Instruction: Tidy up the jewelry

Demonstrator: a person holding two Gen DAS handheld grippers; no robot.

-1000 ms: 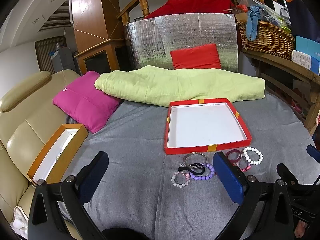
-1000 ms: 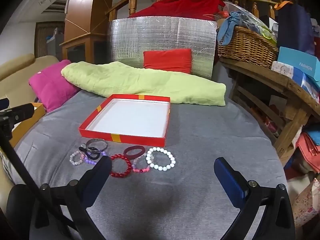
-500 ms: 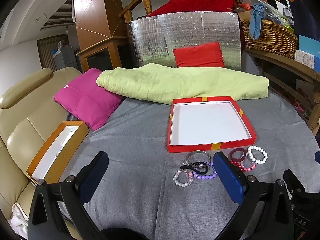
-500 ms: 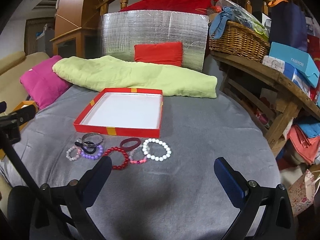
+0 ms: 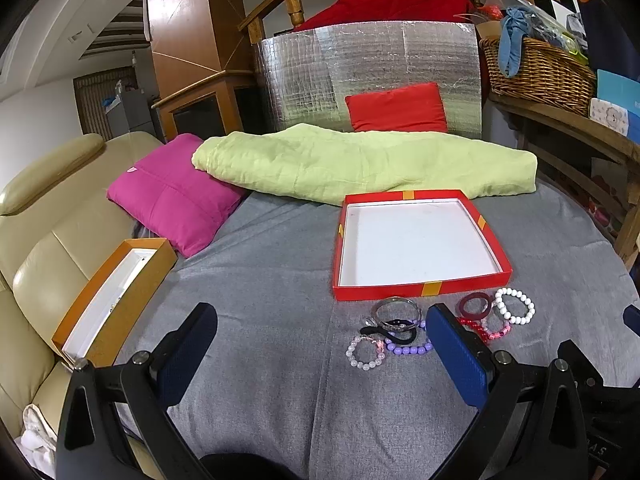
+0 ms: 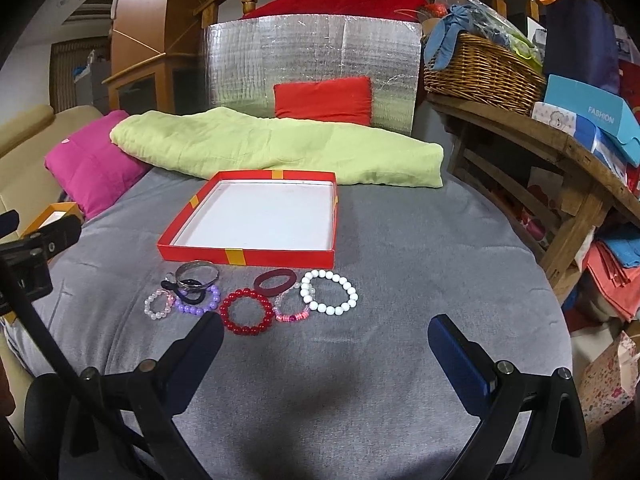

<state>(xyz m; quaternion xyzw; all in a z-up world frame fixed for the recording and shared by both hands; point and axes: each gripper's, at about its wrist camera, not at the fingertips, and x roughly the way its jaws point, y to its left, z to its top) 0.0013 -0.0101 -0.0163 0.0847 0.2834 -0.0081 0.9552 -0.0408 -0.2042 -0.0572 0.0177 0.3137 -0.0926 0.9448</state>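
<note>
A grey cloth-covered worktop [image 6: 400, 280] carries a shallow red cardboard tray with a white floor [image 6: 256, 216], empty. Just in front of the tray lie the bracelets in a loose cluster: a white bead bracelet [image 6: 329, 292], a red bead bracelet [image 6: 246, 311], a purple bead bracelet [image 6: 199, 303] and a silver bangle [image 6: 198, 273]. Nearer than these, the left hand-held gripper [image 5: 320, 356] and right hand-held gripper [image 6: 326, 356] hover, fingers spread wide, holding nothing.

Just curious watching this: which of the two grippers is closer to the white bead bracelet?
Right, I'd judge. The right gripper hangs just in front of the white bead bracelet. The left gripper sits further to the bracelet's left, facing the purple one; both grippers are open.
</note>
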